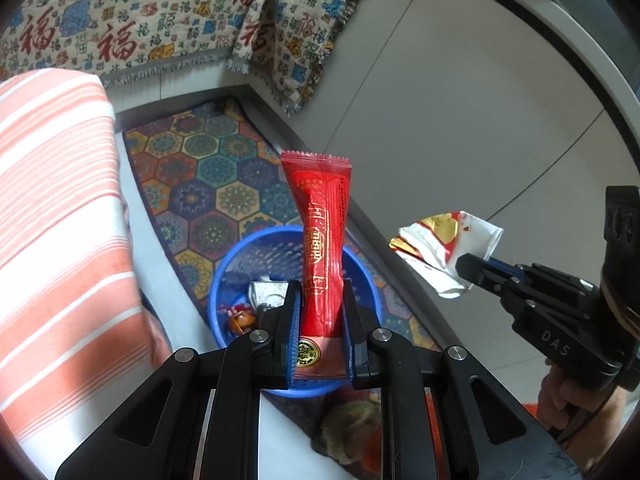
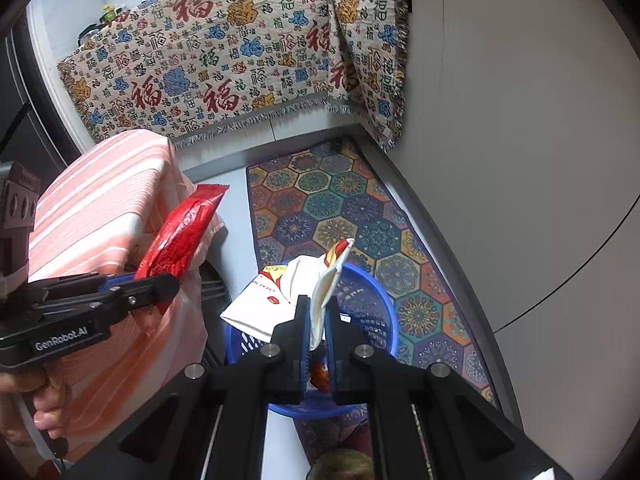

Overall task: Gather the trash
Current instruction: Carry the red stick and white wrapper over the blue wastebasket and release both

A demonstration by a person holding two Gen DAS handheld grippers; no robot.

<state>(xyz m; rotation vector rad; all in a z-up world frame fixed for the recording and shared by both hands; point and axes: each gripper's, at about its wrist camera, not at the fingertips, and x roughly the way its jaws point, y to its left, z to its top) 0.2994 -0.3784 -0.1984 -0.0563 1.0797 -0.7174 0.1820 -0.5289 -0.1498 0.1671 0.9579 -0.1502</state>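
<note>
Holding: you have one piece of trash in each gripper, both above the blue basket (image 1: 362,276) on the floor.
Left gripper (image 1: 320,312): your fingers are nearly closed on the lower part of a long red snack wrapper (image 1: 320,236), which stands upright between the pads with its crimped top end pointing away from you.
Right gripper (image 2: 317,322): your fingers are fully closed, pinching a crumpled white wrapper with red and gold print (image 2: 280,300); most of it hangs out to the left of the pads.
Blue basket: it sits on a patterned hexagon mat (image 2: 340,204), directly below both grippers; a few bits of trash, silvery and orange, already lie inside.
Left of the basket: an orange-and-white striped cloth (image 1: 60,220) covers a bulky thing just beside it.
Behind: a fringed cloth printed with red and blue characters (image 2: 224,60) hangs down to the tiled floor (image 1: 460,100).
</note>
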